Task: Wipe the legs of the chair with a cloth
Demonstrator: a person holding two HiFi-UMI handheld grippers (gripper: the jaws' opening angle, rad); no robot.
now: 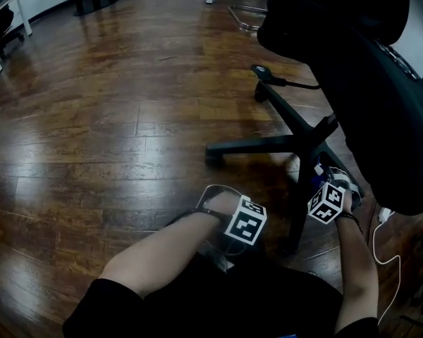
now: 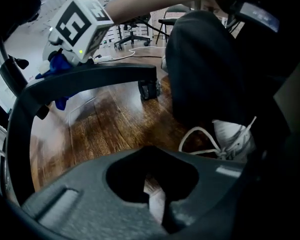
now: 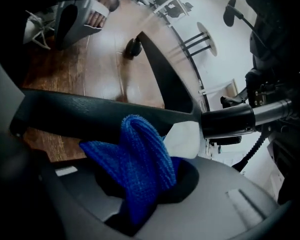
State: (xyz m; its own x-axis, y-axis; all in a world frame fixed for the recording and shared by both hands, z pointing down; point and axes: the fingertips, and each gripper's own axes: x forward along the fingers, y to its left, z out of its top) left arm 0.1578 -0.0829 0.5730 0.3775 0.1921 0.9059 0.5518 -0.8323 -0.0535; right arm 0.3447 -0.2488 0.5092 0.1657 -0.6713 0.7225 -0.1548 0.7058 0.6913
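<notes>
**Operator 1:** How many tongs do we have, and in what state?

**Operator 2:** We count two. The left gripper has its jaws pressed together with nothing between them. The right gripper pinches one blue cloth.

**Operator 1:** Where do we locate the cloth?

**Operator 2:** It bunches out of the right gripper's jaws and lies against the black leg that crosses the right gripper view. The left gripper view confirms this. There we see the cloth below that gripper's marker cube, touching the top of the same leg.

**Operator 1:** How many legs do we count on the chair?

**Operator 2:** In the head view we see three plainly, spreading from the hub over the wooden floor. A fourth runs under the right gripper, and we see only part of it. The left gripper view shows one castor.

**Operator 1:** What can we not make out?

**Operator 2:**
- The seat is cut off at the top and right edges and covers the rest of the base.
- In the head view both pairs of jaws sit hidden beneath the marker cubes.
- One white shoe is half covered by a dark trouser leg.
- One white cable runs down near the right edge.
</notes>
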